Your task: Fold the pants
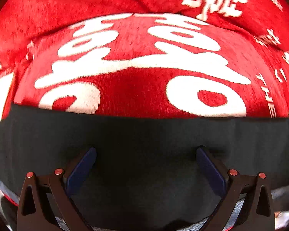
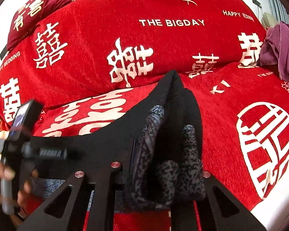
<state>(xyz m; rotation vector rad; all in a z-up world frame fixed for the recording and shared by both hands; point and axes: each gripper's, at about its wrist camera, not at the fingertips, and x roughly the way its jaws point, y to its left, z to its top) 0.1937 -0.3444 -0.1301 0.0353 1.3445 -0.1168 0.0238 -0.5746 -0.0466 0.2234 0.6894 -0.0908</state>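
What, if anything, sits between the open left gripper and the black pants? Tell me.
Nothing visible does. In the left wrist view the left gripper is open right over the black pants, its blue pads spread against the dark fabric. Only the red bedspread lies beyond. The right gripper already clamps a bunched fold.

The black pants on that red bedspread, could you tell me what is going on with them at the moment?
A person is folding black pants on a red wedding bedspread with two handheld grippers. The right gripper has its jaws shut on a bunched part of the pants, showing a patterned grey lining. The left gripper is open, jaws wide apart over flat black fabric. A purple garment lies further off.
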